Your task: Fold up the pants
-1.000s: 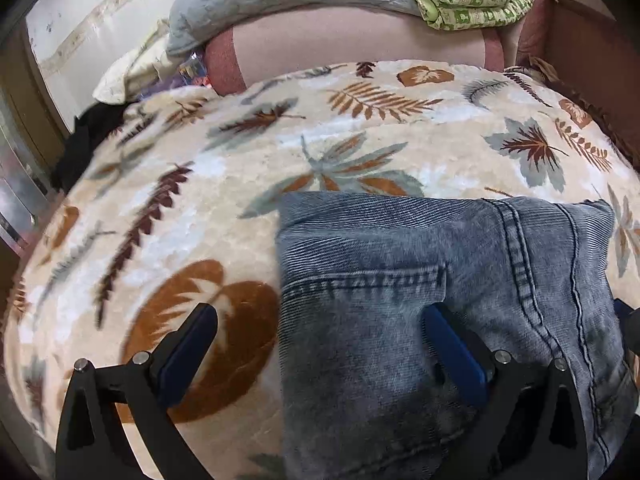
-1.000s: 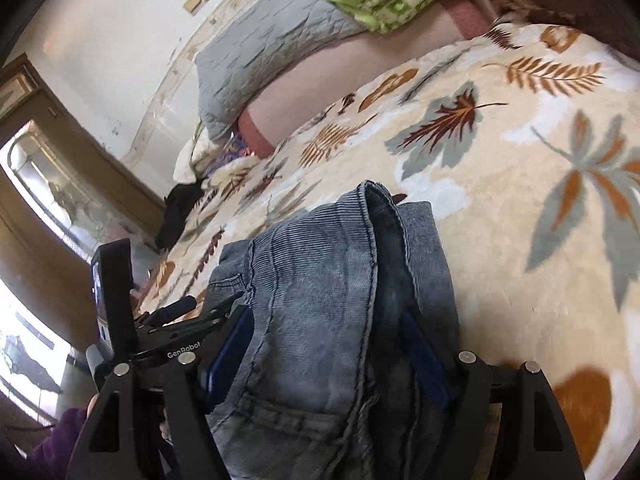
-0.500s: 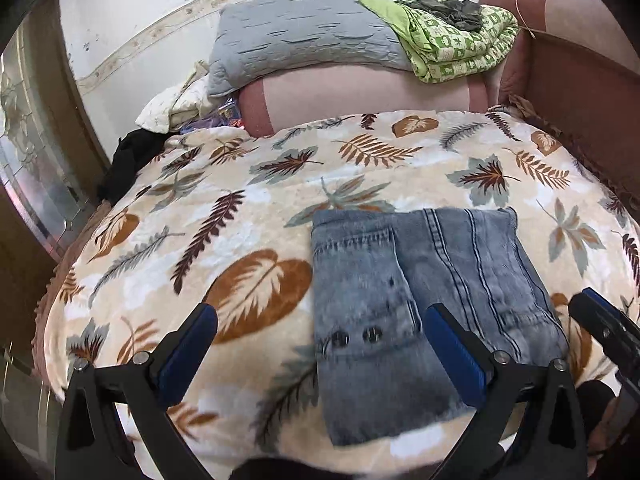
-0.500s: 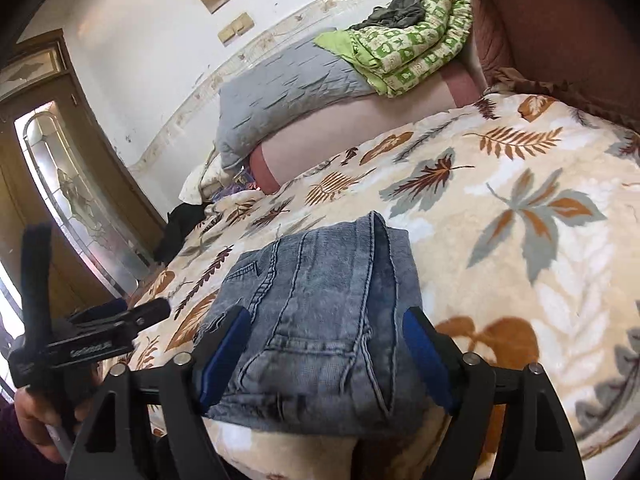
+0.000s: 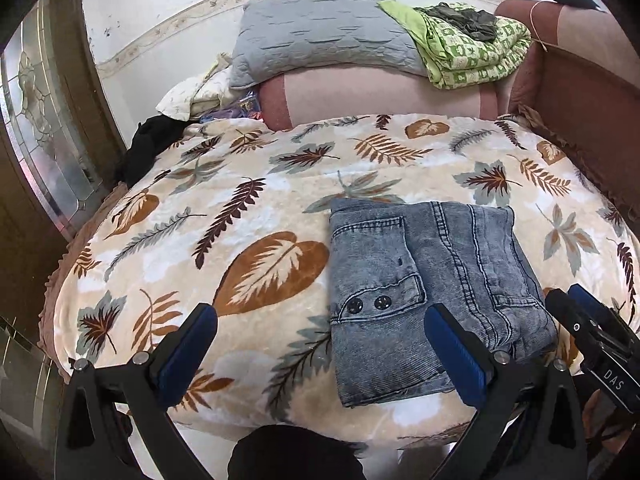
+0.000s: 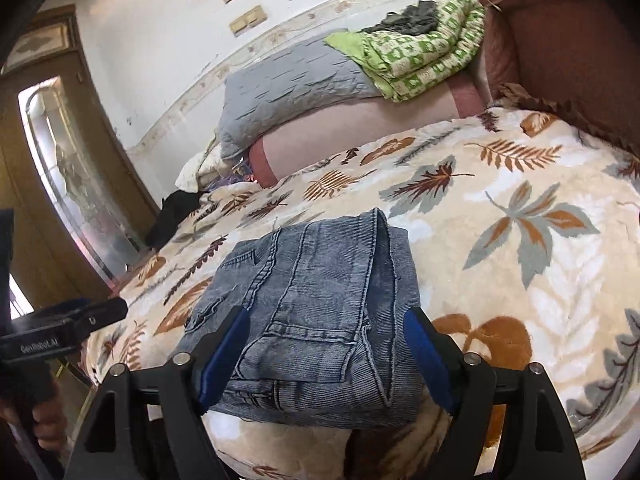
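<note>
The folded pants (image 5: 432, 296), grey-blue denim, lie as a compact rectangle near the front edge of the bed, right of centre in the left wrist view, pocket and two dark buttons (image 5: 368, 304) facing up. In the right wrist view the pants (image 6: 312, 312) show stacked layers with a seam ridge running away from the camera. They rest on a cream blanket (image 5: 248, 216) printed with brown and grey leaves.

The left gripper (image 5: 320, 352) hangs above the near edge with its blue-padded fingers (image 5: 184, 356) spread wide, holding nothing; its right finger overlaps the near corner of the denim in view. The right gripper (image 6: 324, 354) likewise has its fingers apart, framing the near end of the pants without clamping them, and appears at the right border of the left wrist view (image 5: 596, 332).

Far side: a grey quilted pillow (image 5: 324, 36) on a pink bolster (image 5: 380, 96), a green patterned blanket (image 5: 472, 48) and a brown headboard (image 5: 588, 92). At far left lies a black garment (image 5: 148, 148), beside a wooden door with glass (image 5: 44, 128).
</note>
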